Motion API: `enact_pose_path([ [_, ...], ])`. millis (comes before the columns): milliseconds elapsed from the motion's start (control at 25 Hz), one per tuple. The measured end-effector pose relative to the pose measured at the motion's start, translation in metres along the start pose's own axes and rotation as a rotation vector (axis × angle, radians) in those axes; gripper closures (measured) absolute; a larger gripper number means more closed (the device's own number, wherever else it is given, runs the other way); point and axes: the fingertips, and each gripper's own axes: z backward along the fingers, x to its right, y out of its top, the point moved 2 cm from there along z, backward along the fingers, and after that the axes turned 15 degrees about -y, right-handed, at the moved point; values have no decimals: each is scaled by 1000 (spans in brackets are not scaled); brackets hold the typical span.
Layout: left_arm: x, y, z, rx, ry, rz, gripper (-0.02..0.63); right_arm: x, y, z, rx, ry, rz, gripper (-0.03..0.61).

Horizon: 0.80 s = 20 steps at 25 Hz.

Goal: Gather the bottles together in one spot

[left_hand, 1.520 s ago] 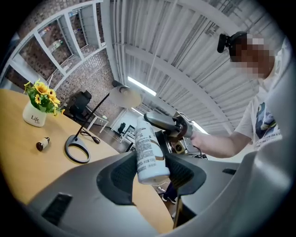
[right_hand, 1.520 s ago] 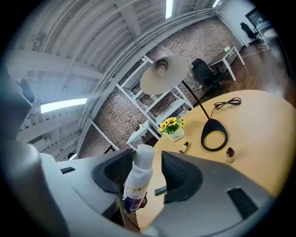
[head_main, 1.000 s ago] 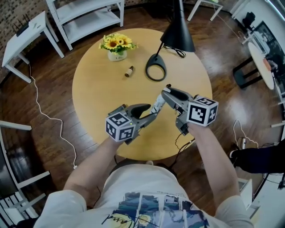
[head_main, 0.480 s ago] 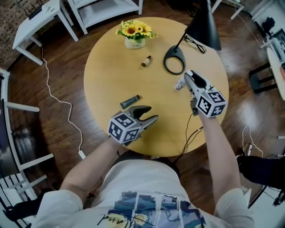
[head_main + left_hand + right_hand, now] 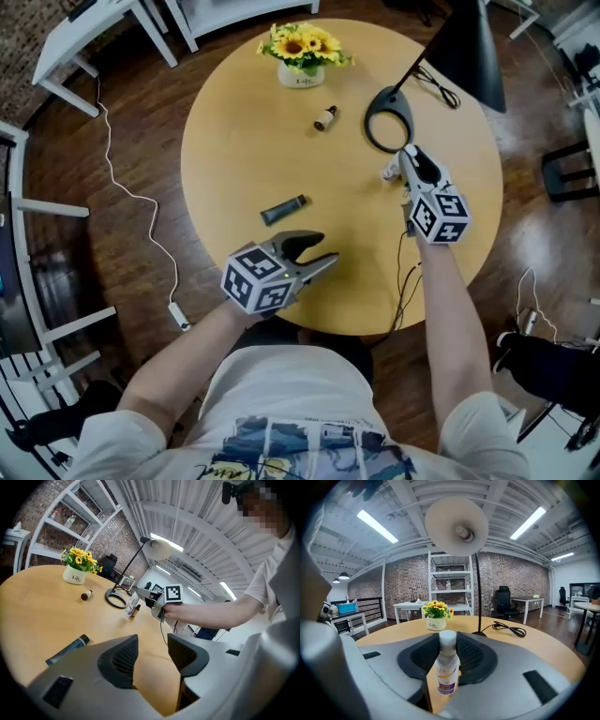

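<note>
Two hand-held grippers, three bottles, one round worktop (image 5: 234, 150).

1. Left hand-held gripper (image 5: 320, 250): at the near edge, jaws spread, nothing between them.
2. Dark tube bottle (image 5: 283, 210): lies flat just beyond the left hand-held gripper, apart from it.
3. Right hand-held gripper (image 5: 401, 161): toward the right edge, clenched on a white bottle (image 5: 447, 667) with a purple label, held upright just beside the lamp base (image 5: 388, 120).
4. Small brown bottle (image 5: 325, 117): on its side, white cap, left of the lamp base, well apart from the other two.
5. Flower pot (image 5: 302, 75): white, sunflowers, at the far edge.
</note>
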Motion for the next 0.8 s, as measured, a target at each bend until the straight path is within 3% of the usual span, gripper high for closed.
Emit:
enact_pose_path([
  [280,-6,-5,-8,-8,-15,18,419,4,-18,-16,-4,-45,31,460],
  [520,-9,-7,-16,-20,-25,16,419,9,-21,-12,34,-101,-28,460],
  [800,-8,-11,-22,-31,-40,20,419,2,-26,2,69,-137,-9,459],
])
